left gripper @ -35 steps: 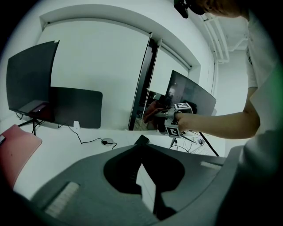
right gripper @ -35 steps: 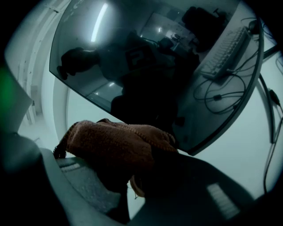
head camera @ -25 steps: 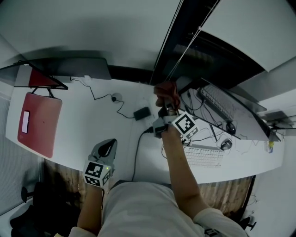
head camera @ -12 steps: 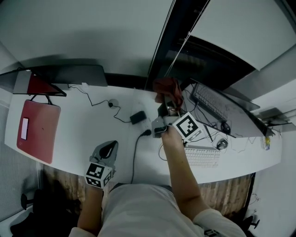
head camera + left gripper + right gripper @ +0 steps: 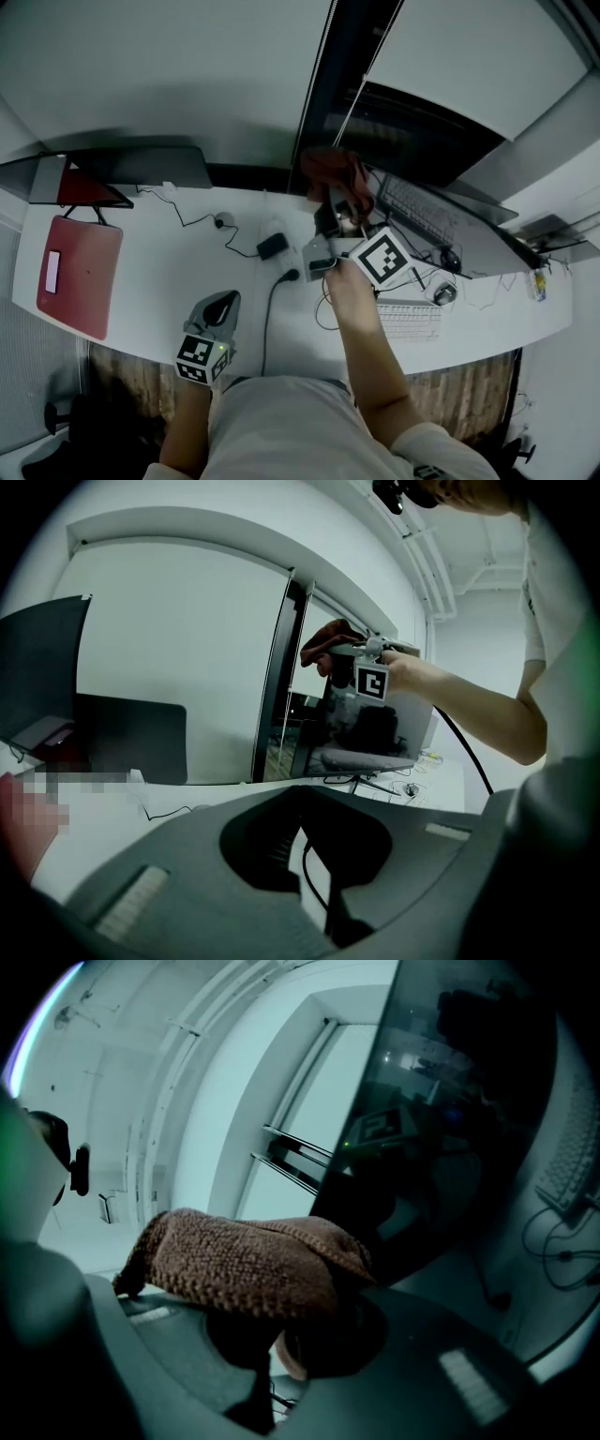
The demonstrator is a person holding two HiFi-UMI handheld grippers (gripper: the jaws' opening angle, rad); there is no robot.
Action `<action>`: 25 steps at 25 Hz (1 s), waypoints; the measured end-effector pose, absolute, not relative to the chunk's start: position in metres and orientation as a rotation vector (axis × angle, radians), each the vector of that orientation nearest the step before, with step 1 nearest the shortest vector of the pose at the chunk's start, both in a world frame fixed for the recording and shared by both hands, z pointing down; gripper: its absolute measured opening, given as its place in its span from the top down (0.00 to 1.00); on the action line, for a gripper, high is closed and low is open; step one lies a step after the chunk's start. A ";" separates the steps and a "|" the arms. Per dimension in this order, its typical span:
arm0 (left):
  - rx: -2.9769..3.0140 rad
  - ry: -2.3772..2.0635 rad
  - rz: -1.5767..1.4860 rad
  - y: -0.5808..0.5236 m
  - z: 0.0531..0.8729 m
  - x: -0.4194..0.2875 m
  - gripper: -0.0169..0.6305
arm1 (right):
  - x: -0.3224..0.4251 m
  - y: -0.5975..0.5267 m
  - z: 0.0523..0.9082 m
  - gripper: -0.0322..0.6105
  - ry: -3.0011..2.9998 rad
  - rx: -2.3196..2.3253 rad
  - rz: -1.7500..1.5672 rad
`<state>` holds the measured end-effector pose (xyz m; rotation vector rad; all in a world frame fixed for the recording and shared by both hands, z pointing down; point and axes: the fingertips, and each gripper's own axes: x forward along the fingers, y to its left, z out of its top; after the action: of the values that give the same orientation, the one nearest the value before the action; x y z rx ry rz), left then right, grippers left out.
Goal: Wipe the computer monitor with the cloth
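Two grippers: we had the R gripper (image 5: 339, 214) clamped on the cloth (image 5: 328, 169), up at the monitor (image 5: 422, 131) top-left corner. L gripper (image 5: 217, 307) was closed & empty, low by the desk (image 5: 159, 267) edge.

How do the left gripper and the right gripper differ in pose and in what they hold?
The right gripper is raised to the monitor; the left gripper is low, near the desk. The right gripper clamps the brown cloth; the left gripper holds nothing. Both are shut.
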<state>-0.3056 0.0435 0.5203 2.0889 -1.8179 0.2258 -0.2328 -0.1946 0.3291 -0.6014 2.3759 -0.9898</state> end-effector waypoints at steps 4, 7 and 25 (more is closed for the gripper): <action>2.093 -1.824 0.199 0.042 0.510 -0.296 0.96 | -0.223 -0.182 0.310 0.89 2.400 -0.563 -0.929; 2.119 -1.830 0.181 0.037 0.498 -0.287 0.96 | -0.214 -0.171 0.298 0.89 2.423 -0.528 -0.896; 2.298 -1.746 0.146 0.010 0.453 -0.183 0.96 | -0.086 -0.099 0.325 0.89 2.774 -0.740 -0.481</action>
<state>-0.1830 0.0105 0.4526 2.2982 -1.7455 0.1460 -0.0861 -0.0993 0.3255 -0.7396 2.7737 -0.4808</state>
